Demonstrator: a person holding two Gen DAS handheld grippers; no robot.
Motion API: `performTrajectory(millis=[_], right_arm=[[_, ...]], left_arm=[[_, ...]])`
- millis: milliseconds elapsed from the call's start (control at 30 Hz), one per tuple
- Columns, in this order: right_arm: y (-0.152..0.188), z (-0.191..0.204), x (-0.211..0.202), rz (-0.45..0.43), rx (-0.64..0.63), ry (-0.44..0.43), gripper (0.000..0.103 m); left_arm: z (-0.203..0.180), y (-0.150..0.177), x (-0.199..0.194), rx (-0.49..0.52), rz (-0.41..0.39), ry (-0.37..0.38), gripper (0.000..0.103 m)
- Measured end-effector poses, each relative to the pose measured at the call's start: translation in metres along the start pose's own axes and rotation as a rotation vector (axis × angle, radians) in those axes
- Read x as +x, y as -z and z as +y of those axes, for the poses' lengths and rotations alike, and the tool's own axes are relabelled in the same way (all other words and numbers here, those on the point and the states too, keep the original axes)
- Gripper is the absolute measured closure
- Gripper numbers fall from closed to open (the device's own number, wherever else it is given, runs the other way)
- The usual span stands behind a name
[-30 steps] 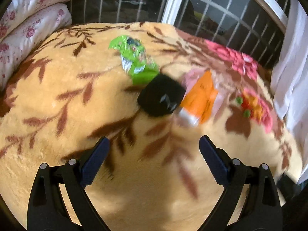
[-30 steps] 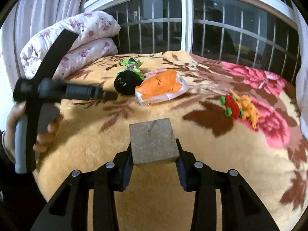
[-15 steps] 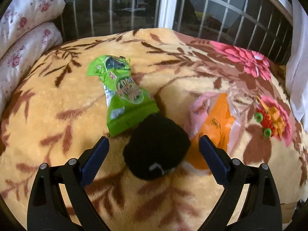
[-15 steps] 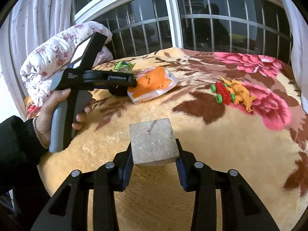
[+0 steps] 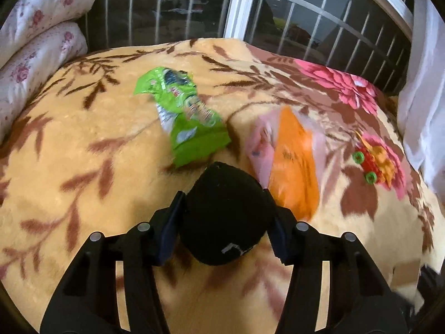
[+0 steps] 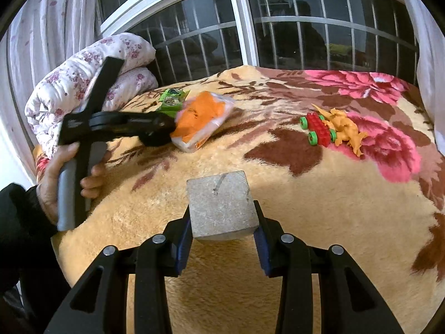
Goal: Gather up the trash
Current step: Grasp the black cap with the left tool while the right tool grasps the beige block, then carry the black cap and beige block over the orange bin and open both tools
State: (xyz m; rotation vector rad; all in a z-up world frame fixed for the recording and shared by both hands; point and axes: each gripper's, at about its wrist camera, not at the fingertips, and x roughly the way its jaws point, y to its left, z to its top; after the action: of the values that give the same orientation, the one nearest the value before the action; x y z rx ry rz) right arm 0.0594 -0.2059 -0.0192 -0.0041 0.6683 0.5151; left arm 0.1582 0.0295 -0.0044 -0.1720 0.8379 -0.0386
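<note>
Black rolled sock ball [image 5: 222, 217], round, soft, dark knit with a small white mark near its lower edge, is sitting on the bed blanket [image 5: 83, 167] between the fingers of the left tool [image 5: 225, 222]. The left tool's jaws have just been closing, and in the left wrist view both pads are pressing against the ball's sides, so it is gripping the ball. In the right wrist view the same tool is showing in a person's hand [image 6: 69, 172], its tip at the dark ball beside the orange packet. Green snack wrapper [image 5: 186, 119], crinkled, shiny, printed, is lying just beyond the ball toward the window, its near edge almost touching the ball. Orange and clear plastic packet [image 5: 292, 167], flat and partly pinkish at the edges, is lying just beside the ball on the right, next to the right finger. Right tool [image 6: 222, 220] is clamping a grey square block [image 6: 219, 203], rough surface, small scratch on top, block sticking up between the blue pads above the blanket. Red brick toy with green wheels [image 6: 319, 130] and orange toy dinosaurs [image 6: 345, 128] are lying together, well apart from both tools, on the pink flower part of the blanket. Folded floral quilt [image 6: 83, 83] is piled at the bed's left corner by the barred window [image 6: 306, 33].
</note>
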Motion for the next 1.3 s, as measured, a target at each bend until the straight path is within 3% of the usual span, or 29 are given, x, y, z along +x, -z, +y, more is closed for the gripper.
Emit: performTrajectory(millis=[133,300,500,667,833,1000,1300], right_arm=[[0.001,0.004,-0.001,-0.004,-0.018,0.014,0.064],[0.001,0.007,-0.003,-0.015,-0.038,0.032,0.064],[0.009,0.013,-0.018,-0.068,-0.063,0.050,0.064],[0.022,0.018,-0.040,-0.098,-0.078,0.089,0.064],[0.050,0.028,-0.076,-0.068,-0.023,0.106,0.064],[0.083,0.048,-0.115,-0.030,-0.056,0.096,0.064],[0.152,0.070,-0.126,0.172,-0.072,0.043,0.064]], left_arm=[[0.004,0.020,-0.032,0.041,-0.040,0.018,0.050],[0.004,0.046,-0.054,0.063,-0.018,0.033,0.050],[-0.016,0.089,-0.097,0.091,-0.049,0.062,0.050],[-0.039,0.123,-0.132,0.179,-0.106,0.068,0.050],[-0.048,0.161,-0.151,0.219,-0.084,0.134,0.050],[-0.053,0.200,-0.164,0.268,-0.048,0.176,0.050],[-0.068,0.263,-0.169,0.413,0.060,0.206,0.050]])
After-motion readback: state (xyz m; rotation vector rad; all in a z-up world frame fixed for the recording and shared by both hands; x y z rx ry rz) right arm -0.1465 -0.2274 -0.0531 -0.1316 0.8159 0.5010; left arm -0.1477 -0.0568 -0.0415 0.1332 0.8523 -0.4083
